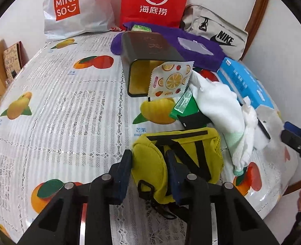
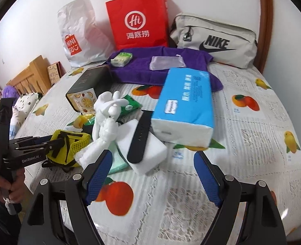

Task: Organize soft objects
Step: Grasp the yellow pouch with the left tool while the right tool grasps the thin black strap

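Note:
A yellow mesh pouch (image 1: 191, 143) with black straps lies near the front of the fruit-print tablecloth (image 1: 68, 102). My left gripper (image 1: 148, 155) is shut on the pouch's left bulge, which fills the gap between both pads. From the right wrist view the pouch (image 2: 77, 143) shows at the left in that gripper (image 2: 54, 143). A crumpled white cloth (image 2: 107, 110) lies beside it. My right gripper (image 2: 152, 155) hangs open just in front of a white foam block (image 2: 148, 149) that carries a black watch strap (image 2: 140, 136); nothing sits between its fingers.
A blue tissue pack (image 2: 185, 106) and a purple towel (image 2: 142, 67) lie behind the block. A black tin (image 1: 148, 53) lies on its side with a fruit-print sachet (image 1: 171, 79) at its mouth. A Nike bag (image 2: 213, 40), red bag (image 2: 138, 20) and Miniso bag (image 2: 79, 32) line the wall.

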